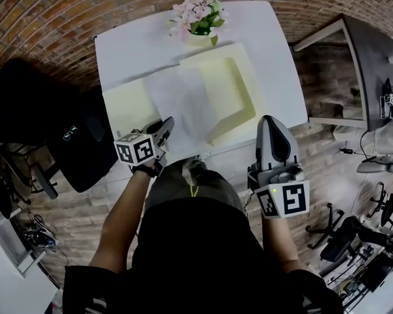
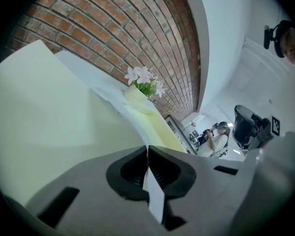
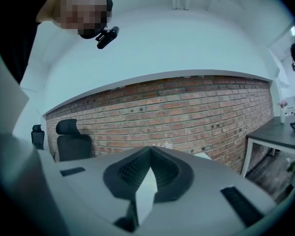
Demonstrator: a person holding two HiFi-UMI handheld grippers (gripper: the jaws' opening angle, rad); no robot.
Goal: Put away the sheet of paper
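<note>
A white sheet of paper [image 1: 183,100] lies across an open pale-yellow folder [image 1: 239,84] on the white table [image 1: 131,51]. My left gripper [image 1: 165,124] is at the paper's near left corner, over the folder's left flap, with its jaws shut. In the left gripper view the left gripper [image 2: 147,149] is shut with nothing visibly held, and the yellow folder [image 2: 49,112] fills the left. My right gripper [image 1: 270,124] is off the table's front right edge. The right gripper view shows the right gripper [image 3: 150,151] shut and empty, facing the brick wall.
A pot of pink flowers [image 1: 198,15] stands at the table's far edge, behind the folder. A black office chair [image 1: 72,136] is left of the table, and a grey desk [image 1: 367,64] is to the right. Another person [image 2: 217,139] sits far off.
</note>
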